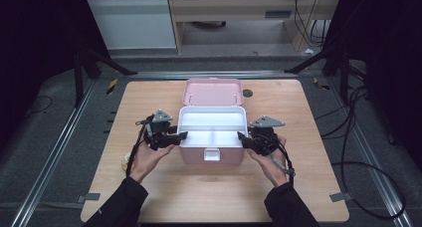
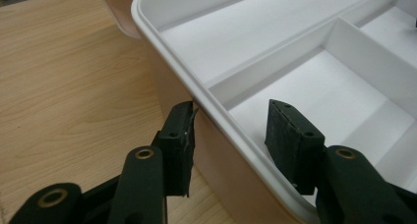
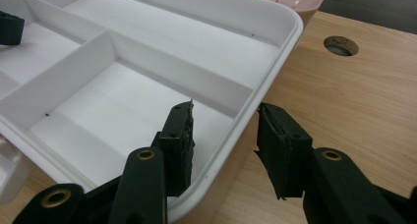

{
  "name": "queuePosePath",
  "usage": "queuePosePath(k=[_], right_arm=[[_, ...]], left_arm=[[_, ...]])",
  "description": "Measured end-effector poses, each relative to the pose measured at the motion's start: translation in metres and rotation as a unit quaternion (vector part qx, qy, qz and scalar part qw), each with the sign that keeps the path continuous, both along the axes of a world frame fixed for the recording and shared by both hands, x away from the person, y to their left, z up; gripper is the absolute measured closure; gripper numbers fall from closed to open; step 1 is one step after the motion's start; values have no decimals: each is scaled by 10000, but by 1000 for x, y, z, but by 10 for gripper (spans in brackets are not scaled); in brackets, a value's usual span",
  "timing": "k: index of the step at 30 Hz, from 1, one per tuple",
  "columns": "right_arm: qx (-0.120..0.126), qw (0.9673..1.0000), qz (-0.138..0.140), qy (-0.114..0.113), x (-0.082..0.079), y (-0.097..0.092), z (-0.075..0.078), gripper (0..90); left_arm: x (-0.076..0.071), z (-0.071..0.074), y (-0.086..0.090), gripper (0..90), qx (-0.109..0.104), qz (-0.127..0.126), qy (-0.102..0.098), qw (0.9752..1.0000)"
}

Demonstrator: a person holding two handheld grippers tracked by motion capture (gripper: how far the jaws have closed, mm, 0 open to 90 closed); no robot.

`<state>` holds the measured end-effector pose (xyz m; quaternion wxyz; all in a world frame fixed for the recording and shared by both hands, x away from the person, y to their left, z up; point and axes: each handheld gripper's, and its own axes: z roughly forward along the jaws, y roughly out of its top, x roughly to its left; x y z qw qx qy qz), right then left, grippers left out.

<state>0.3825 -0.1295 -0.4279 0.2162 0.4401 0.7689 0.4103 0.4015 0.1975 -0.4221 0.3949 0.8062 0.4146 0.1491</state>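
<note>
A pink box (image 1: 191, 155) stands open mid-table, its lid (image 1: 213, 91) tipped back. Inside sits a white divided tray (image 1: 212, 118), with nothing lying in its compartments. My left gripper (image 1: 183, 135) straddles the tray's left rim (image 2: 147, 17): one jaw is outside the box wall and the other inside a compartment, with a gap to the wall, so it is open (image 2: 231, 130). My right gripper (image 1: 241, 136) straddles the right rim (image 3: 290, 32) the same way, open (image 3: 226, 133), with daylight on both sides of the wall.
The wooden table (image 1: 298, 187) has a round cable hole (image 1: 247, 93) behind the box at the right. A small pale object (image 1: 126, 161) lies by the left hand near the table's left edge. A white latch (image 1: 211, 154) juts from the box front.
</note>
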Motion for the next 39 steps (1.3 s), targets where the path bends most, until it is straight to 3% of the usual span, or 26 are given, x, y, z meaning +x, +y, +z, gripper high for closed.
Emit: queuePosePath(k=[18,21,24,26,29,33,39], right_arm=[[85,9999,48,-56,-1,7,-2,567],[122,9998,134,-21,-1,6,-1,501],[27,9997,146,-176,-2,5,1,424],[99,9995,181,-252,-2,1,4,376],[272,9985,246,-407,-1,-8,11,325],[389,9974,353,-487,1,-16,17,311],[336,9956,519,-711,9,-26,30,338]], left_arm=[[0,0,7,554,49,95,-124,9999],[-2,2,8,522,86,47,-211,9997],[-4,9,15,490,-21,-29,-348,9994],[-5,15,20,461,-130,-113,-403,9990],[-5,20,26,436,-105,-177,-520,9984],[-1,24,31,428,40,-328,-636,9974],[7,30,34,436,98,-622,-722,9954]])
